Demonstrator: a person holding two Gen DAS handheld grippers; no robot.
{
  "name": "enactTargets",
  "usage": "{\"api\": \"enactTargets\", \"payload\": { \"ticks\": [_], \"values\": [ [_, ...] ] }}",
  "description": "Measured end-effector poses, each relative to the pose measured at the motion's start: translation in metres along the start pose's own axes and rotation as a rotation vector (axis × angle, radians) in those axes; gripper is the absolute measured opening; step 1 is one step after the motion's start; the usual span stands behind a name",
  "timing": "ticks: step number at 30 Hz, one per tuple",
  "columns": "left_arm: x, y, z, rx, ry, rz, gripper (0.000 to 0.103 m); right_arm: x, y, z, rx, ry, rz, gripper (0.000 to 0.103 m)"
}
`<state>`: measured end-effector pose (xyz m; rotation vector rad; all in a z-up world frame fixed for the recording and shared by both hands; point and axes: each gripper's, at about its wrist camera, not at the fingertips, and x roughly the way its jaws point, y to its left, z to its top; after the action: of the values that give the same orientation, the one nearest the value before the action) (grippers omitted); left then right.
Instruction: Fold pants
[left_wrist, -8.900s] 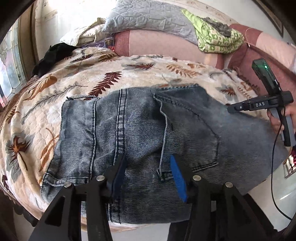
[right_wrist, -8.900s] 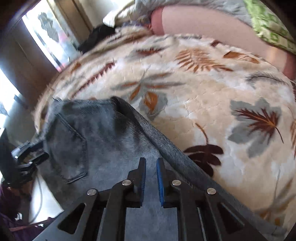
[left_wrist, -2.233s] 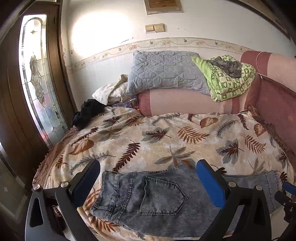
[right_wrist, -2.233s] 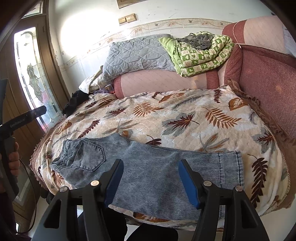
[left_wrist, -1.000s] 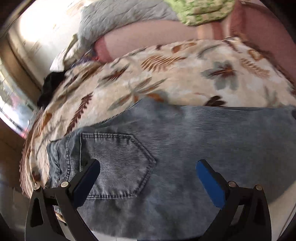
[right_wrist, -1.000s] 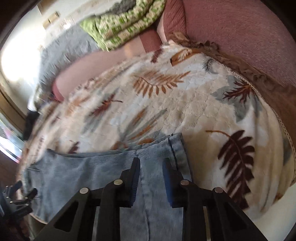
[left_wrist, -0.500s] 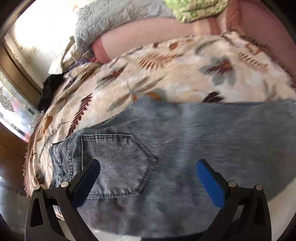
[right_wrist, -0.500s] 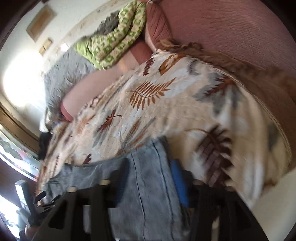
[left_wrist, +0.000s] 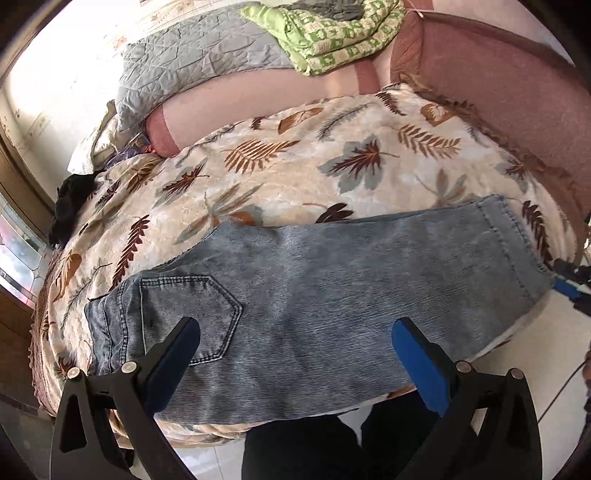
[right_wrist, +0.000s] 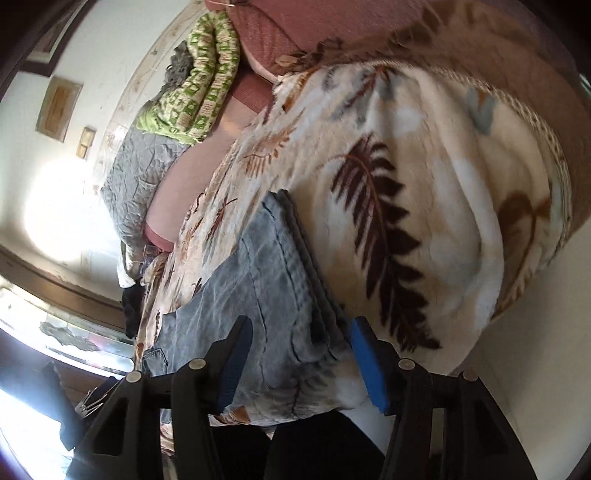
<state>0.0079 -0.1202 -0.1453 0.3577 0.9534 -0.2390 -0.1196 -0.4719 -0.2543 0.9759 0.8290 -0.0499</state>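
Observation:
Light blue jeans (left_wrist: 314, 280) lie folded lengthwise along the front edge of a leaf-print bedspread (left_wrist: 295, 166), waist and back pocket at the left, hems at the right. My left gripper (left_wrist: 295, 343) is open wide and empty, above the seat and thigh. My right gripper (right_wrist: 299, 339) is open, tilted on its side, its fingers on either side of the jeans (right_wrist: 266, 280) at the hem end. It shows at the far right of the left wrist view (left_wrist: 570, 288).
A grey pillow (left_wrist: 192, 62) and a green patterned blanket (left_wrist: 332, 33) rest on the pink bolster at the back. A dark garment (left_wrist: 70, 199) lies at the far left. A red padded headboard (left_wrist: 498, 85) runs along the right. The operator's dark legs (left_wrist: 314, 446) stand at the bed's edge.
My left gripper has pulled back a little, so more of the jeans shows. My right gripper has rolled sideways, moved closer to the hem and opened wider.

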Motion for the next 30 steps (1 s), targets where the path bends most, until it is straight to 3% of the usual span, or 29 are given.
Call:
{"api": "enactTargets", "payload": {
  "ticks": [9,12,16,18,23,26,30],
  "values": [
    [-0.008,-0.017,-0.002,0.036,0.003,-0.025,0.103,0.014,-0.017,-0.010,0.126,0.032,0.079,0.059],
    [-0.008,-0.018,-0.001,0.031,0.004,-0.031,0.103,0.014,-0.014,-0.009,0.143,0.032,0.051,0.050],
    [-0.007,-0.018,0.000,0.022,0.008,-0.042,0.103,0.011,-0.006,-0.006,0.110,0.025,-0.048,0.028],
    [-0.007,-0.018,0.001,0.019,0.008,-0.054,0.103,0.012,-0.003,-0.007,0.091,0.025,-0.095,0.026],
    [0.001,-0.011,0.008,-0.011,0.040,-0.089,0.103,0.019,-0.008,-0.006,0.075,0.041,-0.143,0.025],
    [0.002,-0.004,0.015,-0.041,0.048,-0.089,0.103,0.016,-0.013,-0.006,0.115,0.047,-0.103,0.032],
    [-0.008,0.005,0.021,-0.073,-0.011,-0.088,0.103,-0.006,0.000,0.001,0.085,0.012,-0.105,0.037]
  ]
}}
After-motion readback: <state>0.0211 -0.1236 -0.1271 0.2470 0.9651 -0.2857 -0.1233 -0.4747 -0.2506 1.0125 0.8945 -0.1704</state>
